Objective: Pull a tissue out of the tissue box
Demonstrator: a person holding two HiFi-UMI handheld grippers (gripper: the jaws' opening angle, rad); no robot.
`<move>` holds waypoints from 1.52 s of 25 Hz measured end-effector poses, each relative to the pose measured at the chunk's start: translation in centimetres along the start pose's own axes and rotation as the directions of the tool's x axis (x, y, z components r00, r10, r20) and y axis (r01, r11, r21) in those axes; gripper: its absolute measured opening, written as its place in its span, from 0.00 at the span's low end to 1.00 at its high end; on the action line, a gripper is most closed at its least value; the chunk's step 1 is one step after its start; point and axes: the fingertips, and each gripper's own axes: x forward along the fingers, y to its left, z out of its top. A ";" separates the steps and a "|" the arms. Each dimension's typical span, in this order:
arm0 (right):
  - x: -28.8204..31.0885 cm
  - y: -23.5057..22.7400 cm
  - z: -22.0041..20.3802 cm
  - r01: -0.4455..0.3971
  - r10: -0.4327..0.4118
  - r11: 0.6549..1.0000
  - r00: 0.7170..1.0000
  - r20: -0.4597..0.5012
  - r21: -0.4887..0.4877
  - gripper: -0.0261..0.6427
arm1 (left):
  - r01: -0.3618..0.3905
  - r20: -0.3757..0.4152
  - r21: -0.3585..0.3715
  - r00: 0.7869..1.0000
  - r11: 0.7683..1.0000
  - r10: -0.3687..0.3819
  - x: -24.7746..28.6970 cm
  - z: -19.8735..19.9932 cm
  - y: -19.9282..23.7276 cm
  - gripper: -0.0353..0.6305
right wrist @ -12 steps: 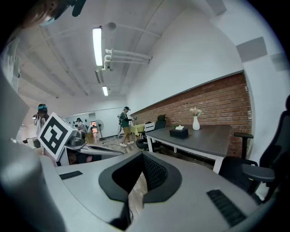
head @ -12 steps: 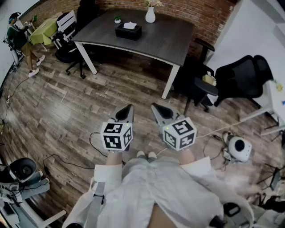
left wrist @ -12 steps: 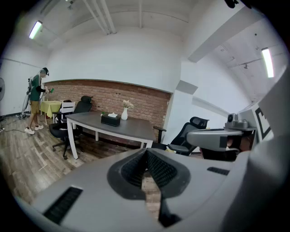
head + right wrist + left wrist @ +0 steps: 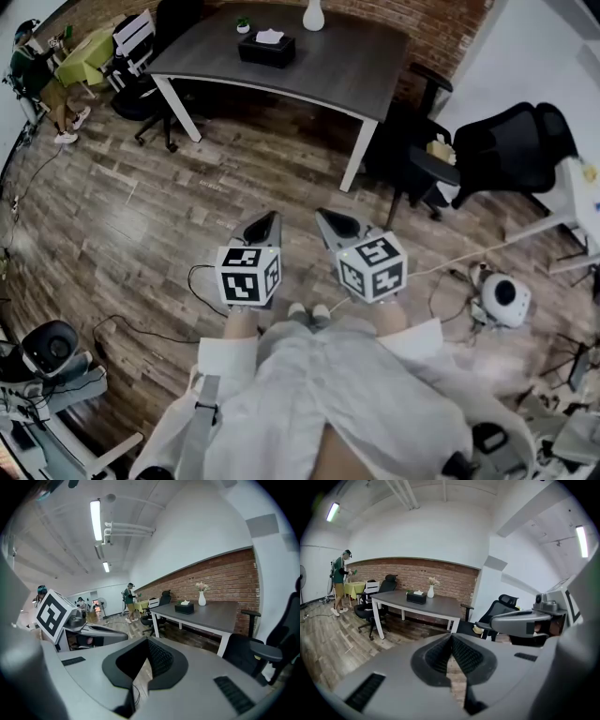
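- My left gripper (image 4: 265,223): jaws closed pad to pad with nothing between them. Its own view shows only floor past the tips.
- My right gripper (image 4: 328,221): same, shut and empty.
- I hold both low in front of me, side by side, pointing forward and a bit down over the wood floor (image 4: 141,216).
- The tissue box (image 4: 266,49) is a dark box on the grey table (image 4: 356,75), toward the far left part of the top.
- A white tissue (image 4: 269,37) sticks up out of the slot, so it is easy to get at.
- A small plant (image 4: 243,24) stands just beside the box, and a white vase (image 4: 313,14) is near it on the other side.
- The box is well apart from both grippers, with a stretch of bare floor between me and the table.
- Progress: I'd say none yet. The tissue sits in the box and nothing touches it. This looks like the approach stage.
- Left to do, as I judge it: get to the table, open one gripper, pinch the raised tissue and pull it up and clear.
- Risk guess: the box looks light and could lift with the tissue, so the other gripper may need to hold it down.
- Black chairs (image 4: 141,89) stand at the table's left end, beside the direct path as far as I can tell.
- A person (image 4: 42,80) stands in the far left corner, well away.
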 end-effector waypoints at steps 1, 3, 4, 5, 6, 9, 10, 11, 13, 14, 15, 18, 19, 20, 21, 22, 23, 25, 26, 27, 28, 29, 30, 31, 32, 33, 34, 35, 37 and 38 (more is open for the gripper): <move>0.1 0.1 -0.1 -0.003 0.003 1.000 1.000 -0.004 -0.002 0.03 | -0.001 0.001 -0.003 1.000 1.000 0.001 -0.1 0.0 0.1 0.06; 0.3 0.4 -0.1 -0.011 0.011 1.000 1.000 0.006 -0.001 0.03 | 0.011 0.017 -0.007 1.000 1.000 -0.011 -0.3 0.2 0.3 0.06; 0.4 0.5 0.1 -0.018 0.017 1.000 1.000 0.026 0.009 0.03 | 0.029 0.033 -0.003 0.999 1.000 -0.029 -0.5 0.5 0.3 0.06; 0.4 0.6 0.5 -0.028 0.026 0.999 0.998 0.057 0.027 0.03 | 0.051 0.057 0.008 0.997 0.999 -0.051 -0.7 0.9 0.2 0.06; 0.4 0.7 0.9 -0.042 0.037 0.998 0.995 0.093 0.052 0.03 | 0.068 0.085 0.023 0.994 0.997 -0.070 -1.1 1.3 0.2 0.06; 0.9 1.1 1.7 -0.072 0.057 0.992 0.987 0.147 0.099 0.03 | 0.070 0.150 0.032 0.986 0.997 -0.074 -2.1 2.1 1.3 0.06; 1.3 1.3 1.8 -0.071 0.057 0.993 0.988 0.147 0.095 0.03 | 0.063 0.165 0.021 0.984 0.998 -0.066 -2.4 2.1 1.9 0.06; 1.7 1.4 1.8 -0.067 0.054 0.994 0.988 0.142 0.087 0.03 | 0.059 0.177 0.007 0.982 0.998 -0.059 -2.6 2.1 2.5 0.06; 2.4 2.1 1.5 -0.062 0.052 0.996 0.990 0.131 0.068 0.03 | 0.060 0.193 -0.021 0.980 0.998 -0.055 -3.0 1.6 3.6 0.06; 2.7 2.5 1.2 -0.065 0.057 0.996 0.991 0.125 0.058 0.03 | 0.062 0.193 -0.030 0.980 0.998 -0.055 -3.1 1.2 4.1 0.06; 3.0 3.1 1.0 -0.072 0.065 0.996 0.991 0.119 0.052 0.03 | 0.062 0.187 -0.032 0.981 0.998 -0.055 -3.2 0.8 4.5 0.06; 3.7 4.1 0.4 -0.082 0.075 0.995 0.992 0.100 0.059 0.03 | 0.060 0.153 -0.015 0.987 0.998 -0.057 -3.0 -0.1 5.4 0.06; 3.9 4.1 0.3 -0.076 0.070 0.996 0.993 0.094 0.057 0.03 | 0.064 0.143 -0.015 0.988 0.998 -0.061 -2.9 -0.3 5.6 0.06; 4.2 4.0 0.3 -0.068 0.063 0.996 0.994 0.089 0.053 0.03 | 0.068 0.135 -0.018 0.989 0.998 -0.065 -2.7 -0.4 5.9 0.06; 4.5 3.9 0.2 -0.062 0.058 0.997 0.995 0.083 0.050 0.03 | 0.070 0.128 -0.023 0.990 0.997 -0.066 -2.6 -0.6 6.1 0.06; 4.8 3.8 0.2 -0.061 0.057 0.997 0.995 0.078 0.051 0.03 | 0.069 0.123 -0.027 0.990 0.997 -0.065 -2.6 -0.7 6.4 0.06; 5.1 3.7 0.2 -0.062 0.058 0.997 0.995 0.076 0.053 0.03 | 0.065 0.119 -0.029 0.991 0.997 -0.061 -2.5 -0.8 6.6 0.06; 5.8 3.5 0.6 -0.065 0.061 0.997 0.995 0.076 0.049 0.04 | 0.055 0.114 -0.033 0.992 0.998 -0.051 -2.3 -0.8 7.3 0.08; 6.3 3.4 0.7 -0.063 0.059 0.997 0.995 0.076 0.046 0.04 | 0.051 0.113 -0.038 0.993 0.998 -0.046 -2.0 -0.6 7.7 0.13; 6.8 3.2 0.9 -0.060 0.056 0.997 0.996 0.075 0.045 0.04 | 0.045 0.112 -0.044 0.993 0.998 -0.040 -1.7 -0.5 8.3 0.19; 7.4 2.9 1.0 -0.058 0.054 0.997 0.996 0.072 0.045 0.04 | 0.036 0.112 -0.051 0.993 0.998 -0.030 -1.3 -0.3 8.8 0.19; 7.9 2.6 1.1 -0.059 0.056 0.997 0.996 0.068 0.044 0.04 | 0.025 0.114 -0.059 0.993 0.998 -0.018 -0.9 -0.1 9.3 0.20; 8.6 2.2 1.3 -0.064 0.061 0.997 0.996 0.065 0.042 0.05 | 0.013 0.116 -0.068 0.993 0.998 -0.005 -0.4 0.2 9.8 0.21; 9.3 1.7 1.5 -0.071 0.068 0.997 0.996 0.062 0.041 0.14 | 0.002 0.118 -0.076 0.993 0.997 0.007 0.0 0.4 10.3 0.21; 10.0 1.3 1.8 -0.079 0.077 0.996 0.995 0.058 0.039 0.19 | -0.007 0.121 -0.081 0.993 0.997 0.016 0.5 0.8 10.7 0.22; 10.9 0.8 2.2 -0.087 0.085 0.996 0.995 0.057 0.035 0.19 | -0.015 0.123 -0.083 0.992 0.996 0.025 0.9 1.2 11.3 0.22; 11.7 0.4 2.7 -0.094 0.092 0.995 0.994 0.057 0.031 0.19 | -0.022 0.124 -0.083 0.992 0.996 0.032 1.4 1.7 11.8 0.22; 12.6 -0.1 3.2 -0.101 0.099 0.995 0.993 0.060 0.028 0.19 | -0.028 0.125 -0.082 0.991 0.996 0.038 1.9 2.2 12.5 0.22; 14.4 -0.8 4.3 -0.118 0.116 0.993 0.991 0.067 0.025 0.19 | -0.038 0.123 -0.086 0.991 0.996 0.048 3.0 3.2 13.9 0.22; 15.4 -1.2 4.9 -0.129 0.127 0.991 0.989 0.070 0.023 0.19 | -0.044 0.122 -0.090 0.991 0.995 0.054 3.6 3.8 14.6 0.22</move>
